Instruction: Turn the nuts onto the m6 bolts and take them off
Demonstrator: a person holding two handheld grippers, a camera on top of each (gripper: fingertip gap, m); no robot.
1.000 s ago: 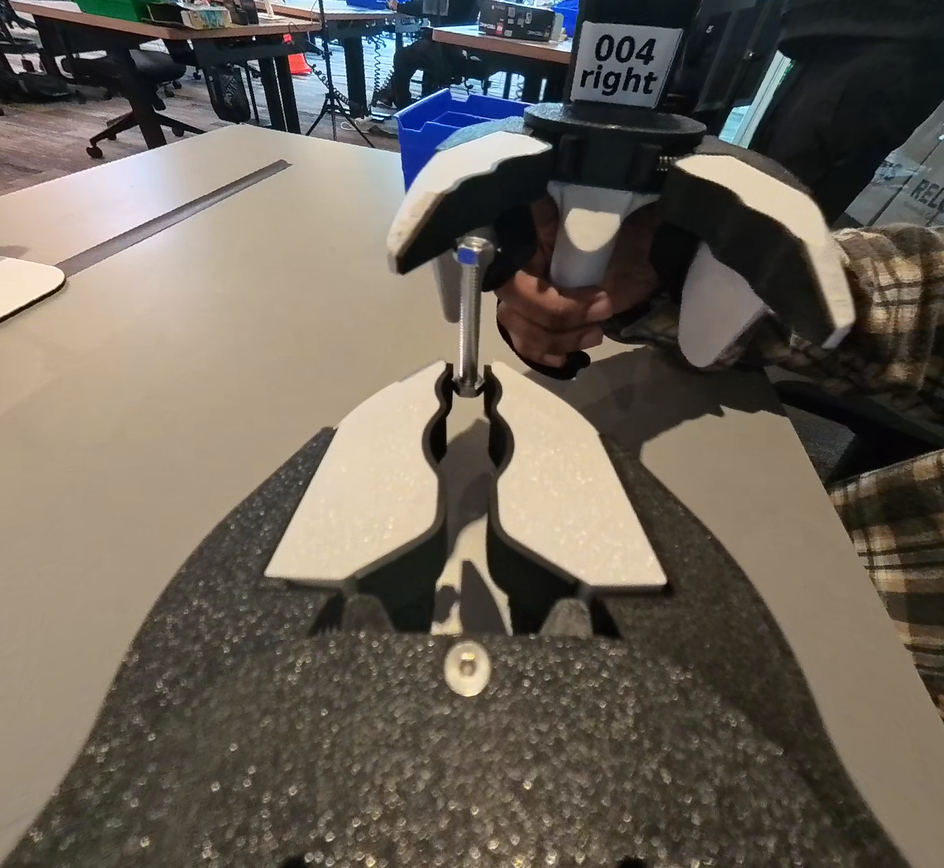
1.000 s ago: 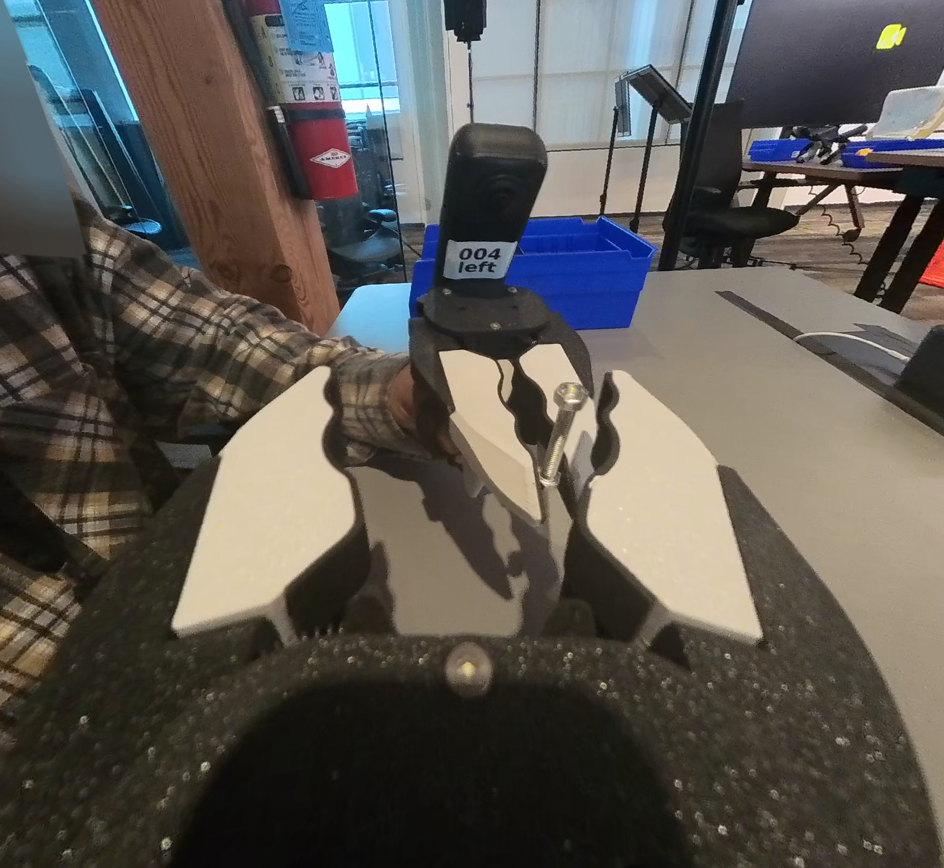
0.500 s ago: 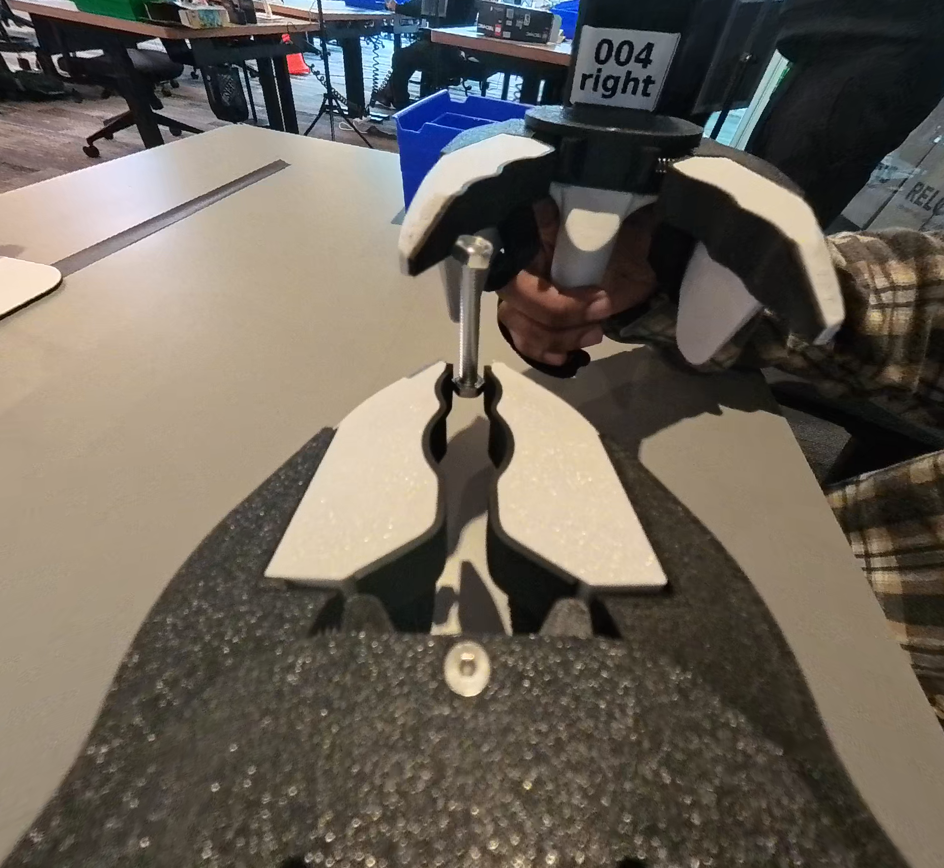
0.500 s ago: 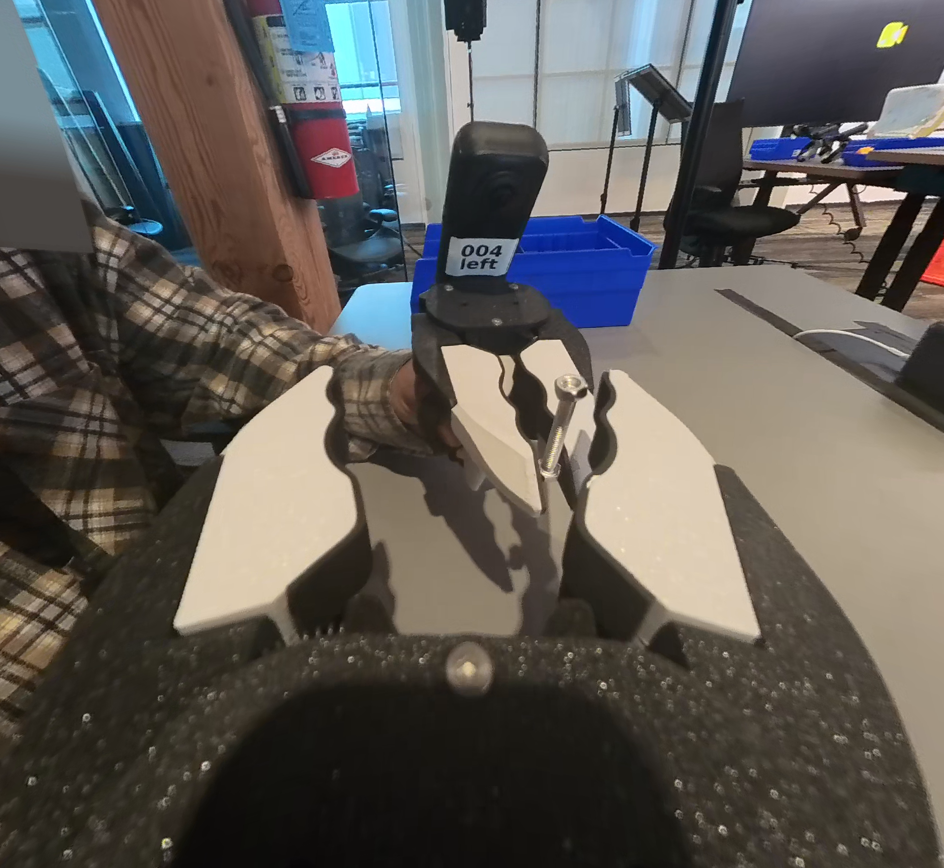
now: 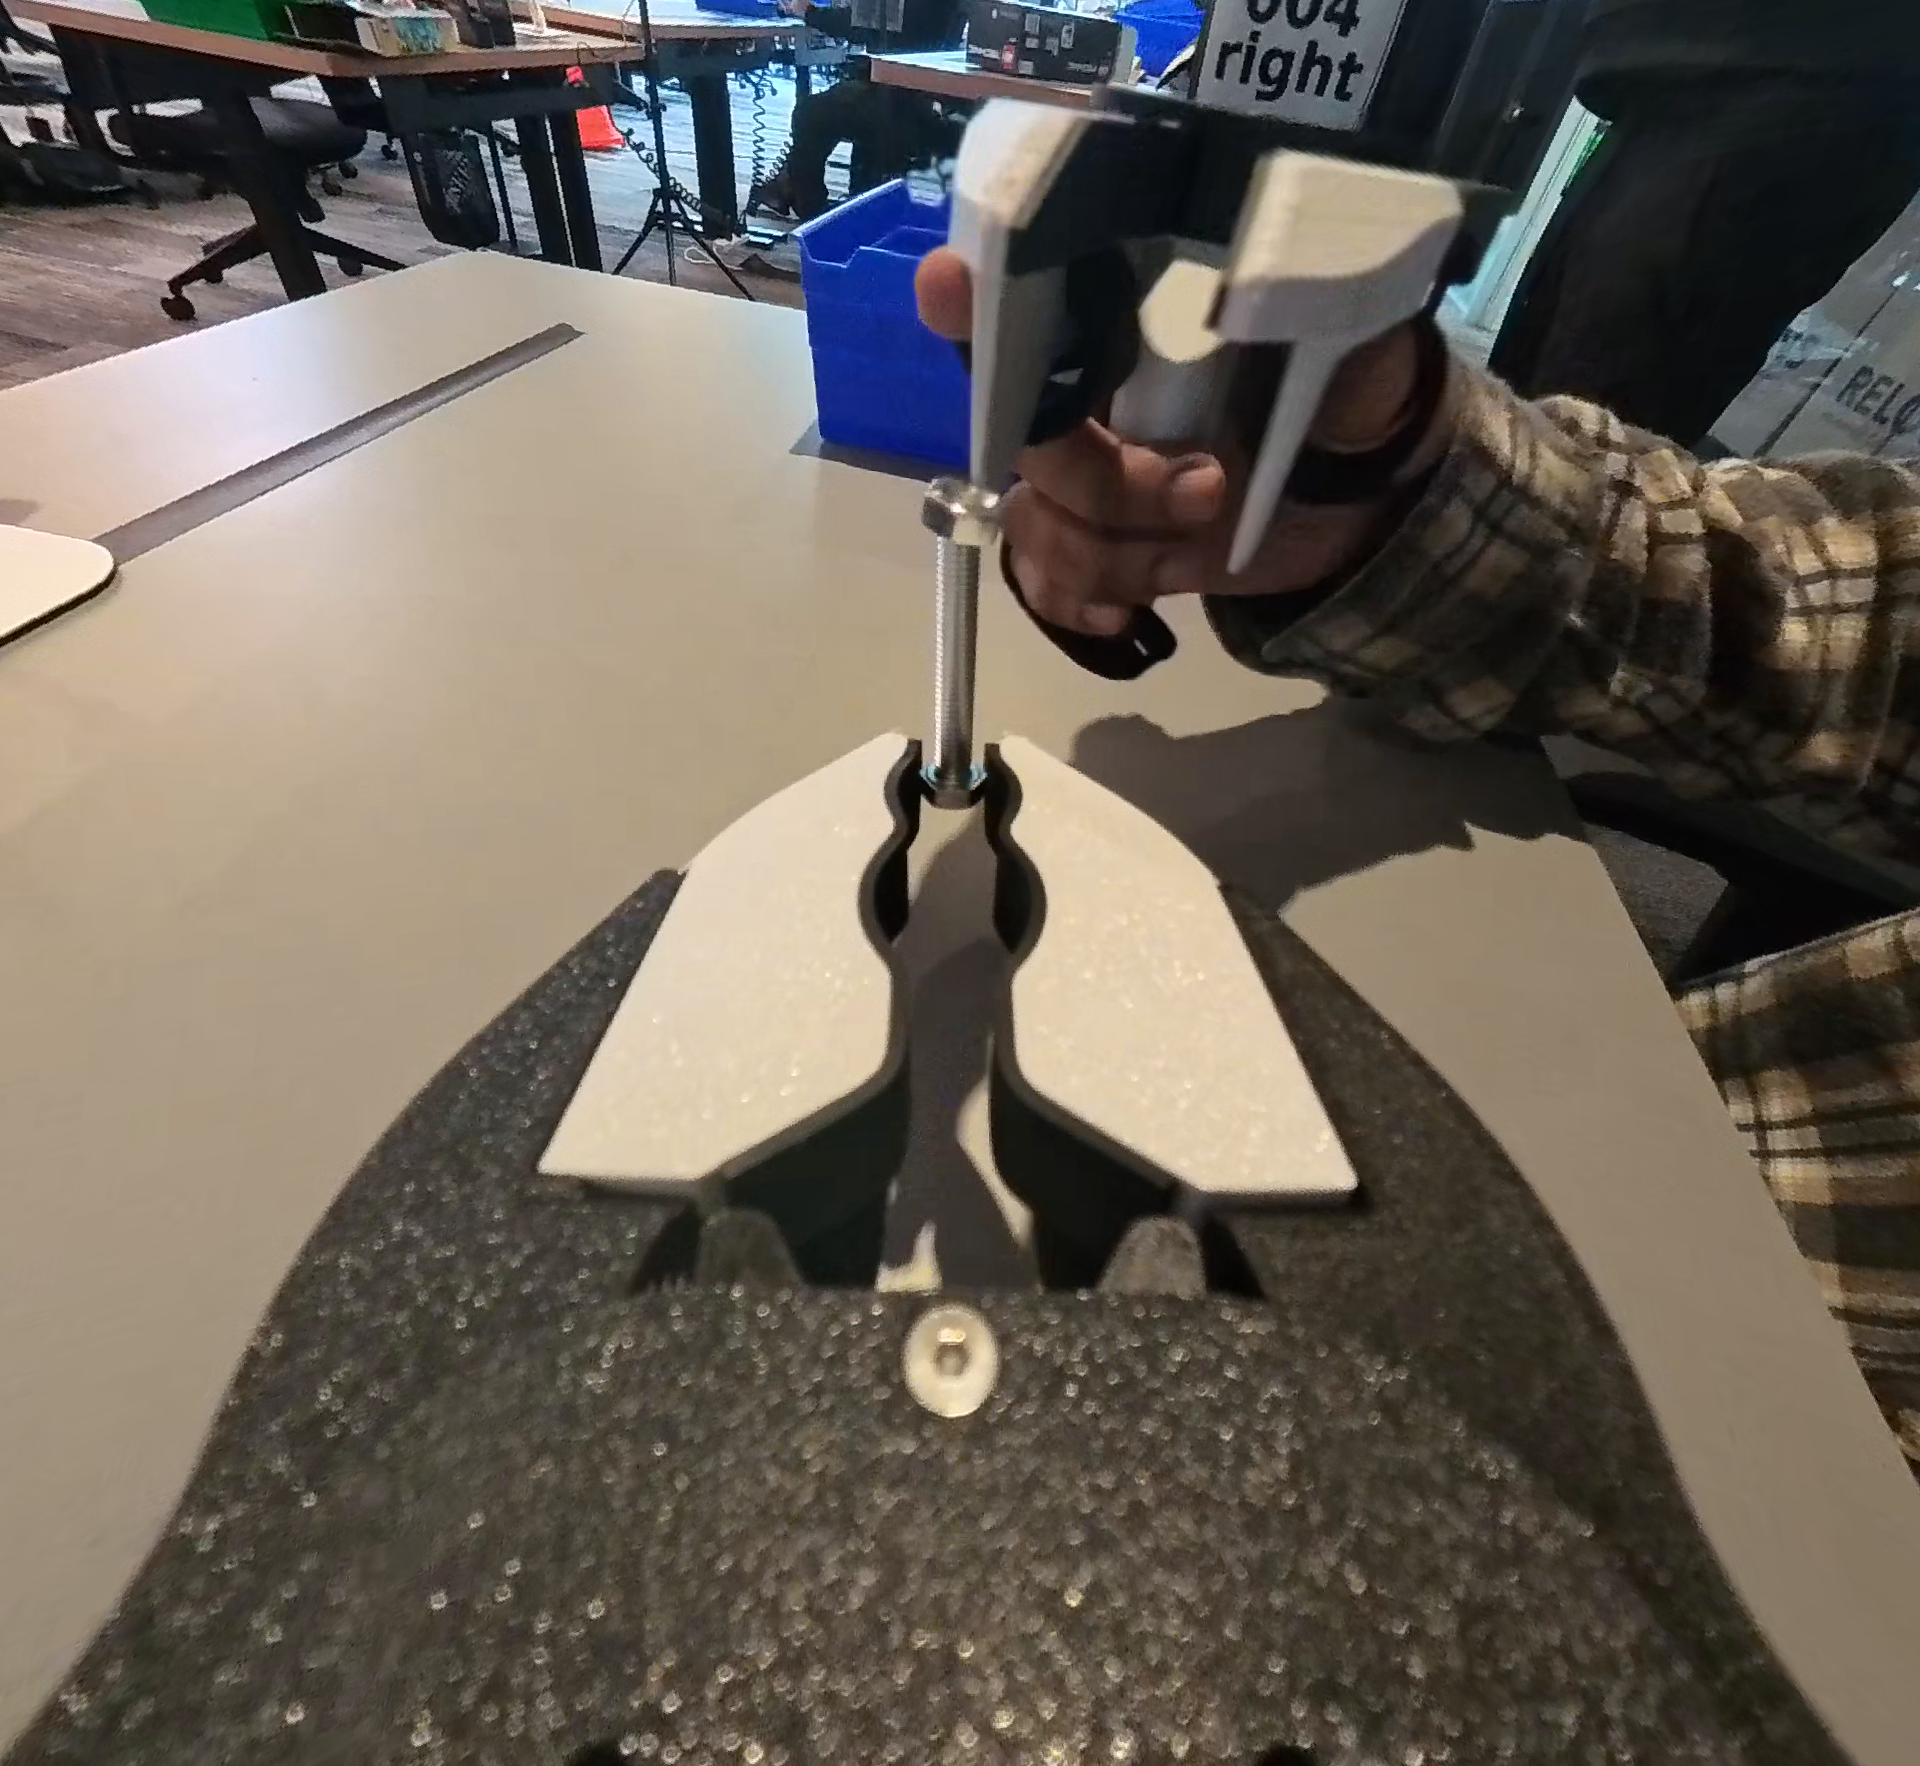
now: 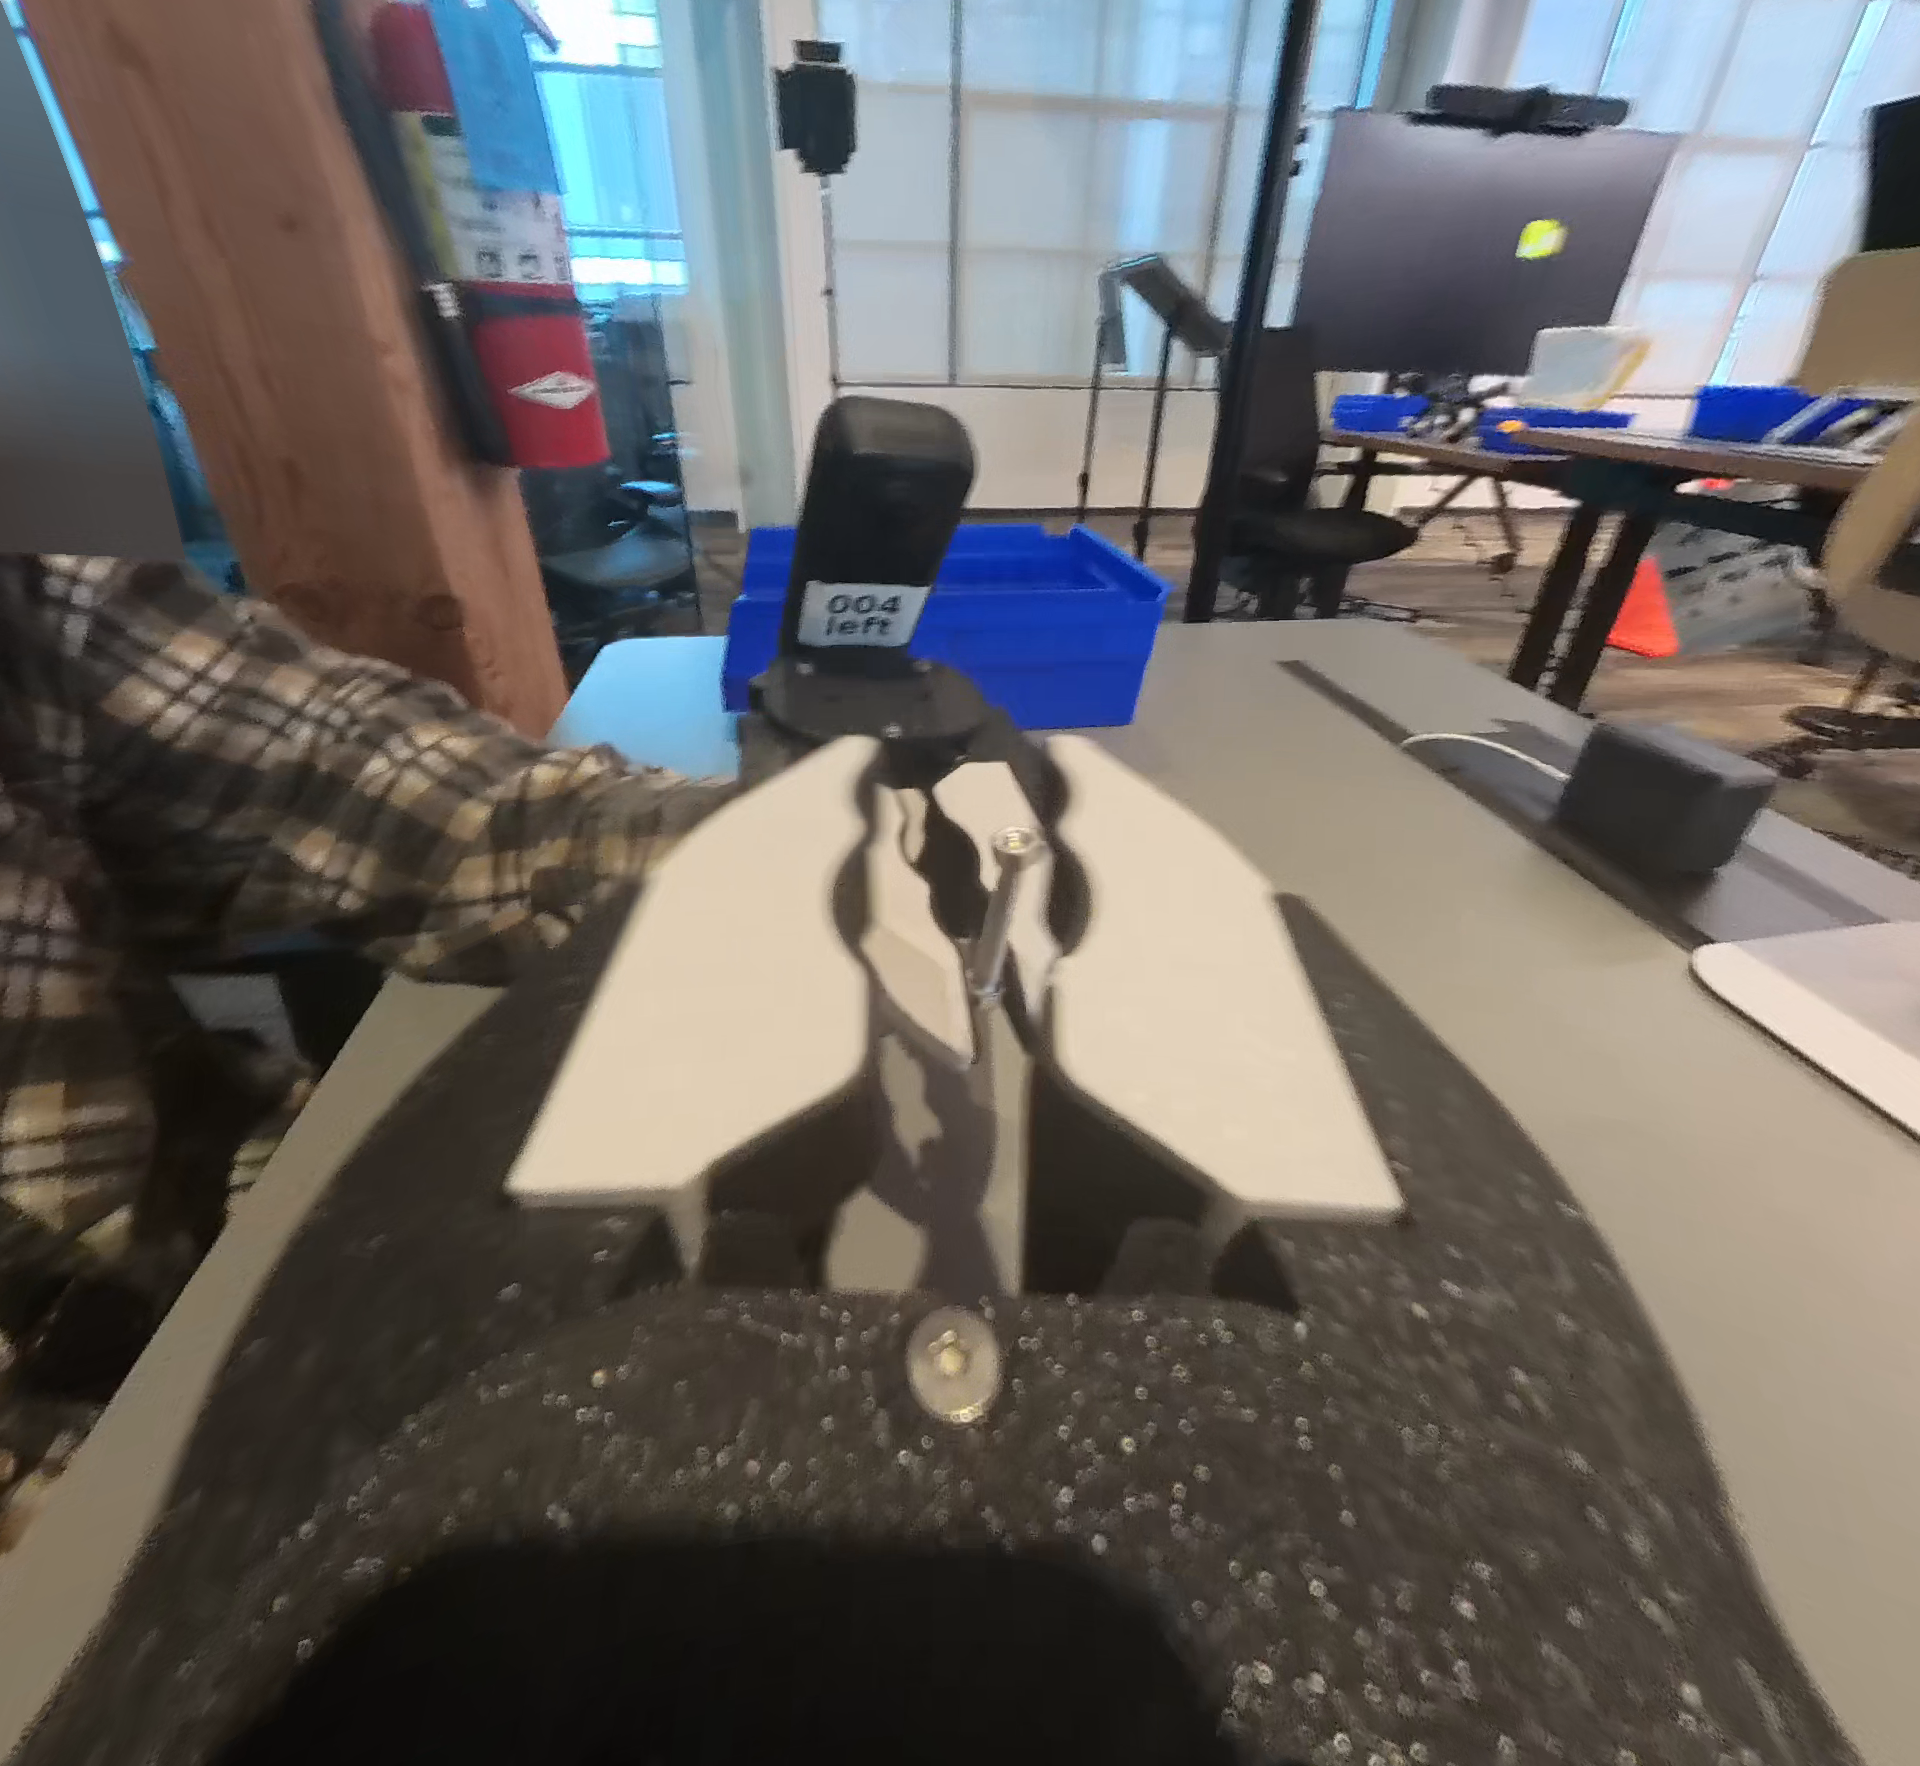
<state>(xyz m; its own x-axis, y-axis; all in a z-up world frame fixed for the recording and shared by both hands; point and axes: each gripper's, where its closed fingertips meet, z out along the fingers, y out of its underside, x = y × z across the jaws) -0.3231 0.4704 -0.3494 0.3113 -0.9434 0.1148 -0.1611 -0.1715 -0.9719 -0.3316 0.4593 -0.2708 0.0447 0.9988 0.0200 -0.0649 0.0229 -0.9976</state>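
Left wrist view: left hand-held gripper (image 5: pixel 951 776) clamped on the nut (image 5: pixel 954 784) at the bottom of an upright bolt (image 5: pixel 954 646) above the desk (image 5: pixel 416 677); right hand-held gripper (image 5: pixel 1112 532) half open, one fingertip (image 5: pixel 987 469) touching the bolt head. Right wrist view: blurry, fingers narrowed around the bolt (image 6: pixel 1000 916), grip can't be told.
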